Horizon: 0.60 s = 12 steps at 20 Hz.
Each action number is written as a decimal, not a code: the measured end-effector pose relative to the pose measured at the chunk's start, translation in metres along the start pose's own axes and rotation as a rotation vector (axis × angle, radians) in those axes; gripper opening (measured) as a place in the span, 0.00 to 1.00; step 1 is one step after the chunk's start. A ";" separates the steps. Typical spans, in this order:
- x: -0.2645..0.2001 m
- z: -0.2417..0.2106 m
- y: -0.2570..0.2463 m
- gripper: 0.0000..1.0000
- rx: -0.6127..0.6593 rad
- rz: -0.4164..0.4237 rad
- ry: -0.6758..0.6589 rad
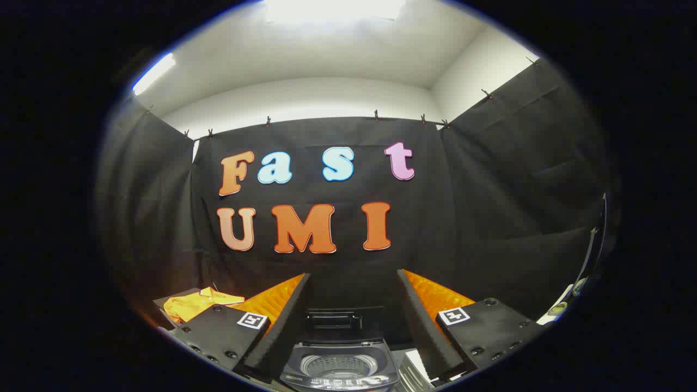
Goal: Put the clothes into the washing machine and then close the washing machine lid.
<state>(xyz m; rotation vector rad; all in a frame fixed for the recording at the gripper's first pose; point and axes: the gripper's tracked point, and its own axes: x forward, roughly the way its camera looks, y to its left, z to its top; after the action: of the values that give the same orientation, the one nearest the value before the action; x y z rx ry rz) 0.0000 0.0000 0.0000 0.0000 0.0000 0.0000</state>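
Between the two fingers of the tool point(354, 305), low and just ahead of them, sits the small top-loading washing machine point(338, 363), the largest of the task's things. Its lid point(333, 318) stands raised at the back, so the round drum opening faces straight up and the control strip lies on the near edge. The machine's long axis runs away from the tool toward the black cloth wall.

Off beyond the left finger, well apart from the machine, lies the orange garment point(191, 305). It is crumpled and roughly flat, a collar-like fold pointing toward the machine; its long axis runs loosely side to side, though the finger hides its near edge.

The tool is spread wide and holds nothing. The step in hand looks like the reach for the garment. To do it well, the person would likely swing the tool left and down, keep the fingers spread until they straddle a raised fold, then pinch a thick bunch rather than a single edge, so the cloth lifts whole and clears the rim.
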 end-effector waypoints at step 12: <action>-0.010 -0.013 0.026 0.98 0.016 -0.051 0.035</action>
<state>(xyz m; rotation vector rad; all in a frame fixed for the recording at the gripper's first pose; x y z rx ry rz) -0.0102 0.0257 -0.0125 0.0158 0.0350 -0.0512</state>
